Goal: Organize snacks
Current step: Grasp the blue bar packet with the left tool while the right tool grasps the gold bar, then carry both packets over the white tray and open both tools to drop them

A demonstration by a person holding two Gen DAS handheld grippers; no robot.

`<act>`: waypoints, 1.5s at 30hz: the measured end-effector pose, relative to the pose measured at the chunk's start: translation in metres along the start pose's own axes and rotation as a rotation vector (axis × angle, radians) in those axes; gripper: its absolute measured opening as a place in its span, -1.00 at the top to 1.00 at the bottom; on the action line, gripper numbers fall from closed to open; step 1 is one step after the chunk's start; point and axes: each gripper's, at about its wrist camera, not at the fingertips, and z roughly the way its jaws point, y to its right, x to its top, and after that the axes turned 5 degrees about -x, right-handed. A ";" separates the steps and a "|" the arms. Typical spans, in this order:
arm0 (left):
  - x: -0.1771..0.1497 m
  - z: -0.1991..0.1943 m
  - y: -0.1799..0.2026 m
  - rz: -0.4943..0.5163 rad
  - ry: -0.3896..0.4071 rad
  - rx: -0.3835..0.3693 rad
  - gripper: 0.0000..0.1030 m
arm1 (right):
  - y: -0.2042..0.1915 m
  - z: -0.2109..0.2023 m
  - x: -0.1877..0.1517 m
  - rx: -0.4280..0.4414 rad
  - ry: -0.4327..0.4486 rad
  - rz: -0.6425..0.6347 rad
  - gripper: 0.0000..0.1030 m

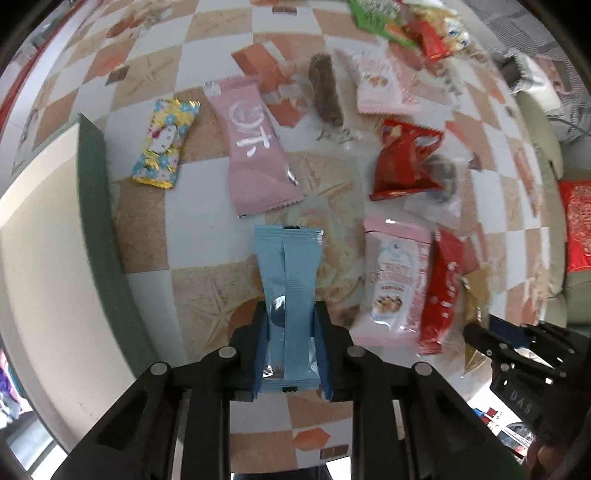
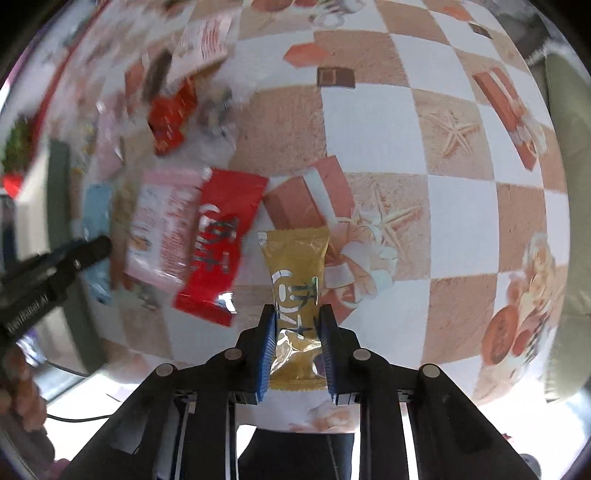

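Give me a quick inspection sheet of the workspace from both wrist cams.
Surface: checkered tablecloth, starfish and gift prints.
Job's things: blue packet in left gripper; gold packet in right gripper; pink packet, red packet and others loose.
Clutter: snack pile at far edge.
Grippers: both shut on packets.
Cables: black cable at table edge.
Surroundings: green-rimmed box, cushions.

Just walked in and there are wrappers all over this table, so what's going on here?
A person is sorting snacks with a handheld gripper in each hand. The left gripper is shut on a light blue packet, and the right gripper is shut on a gold packet. Other snacks lie loose on the patterned tablecloth, among them a pink packet and a red packet.
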 end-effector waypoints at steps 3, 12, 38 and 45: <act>0.002 -0.021 0.003 0.045 0.041 -0.028 0.50 | -0.001 -0.017 0.009 0.058 0.019 0.039 0.52; -0.011 -0.067 -0.013 0.070 0.114 -0.039 0.50 | -0.012 -0.027 0.010 0.052 0.037 0.010 0.52; -0.069 -0.081 -0.108 -0.096 0.135 0.091 0.50 | -0.020 -0.003 0.036 0.069 0.012 -0.068 0.55; -0.078 -0.081 -0.114 -0.135 0.152 0.099 0.49 | -0.103 -0.032 0.047 0.176 0.040 -0.223 0.55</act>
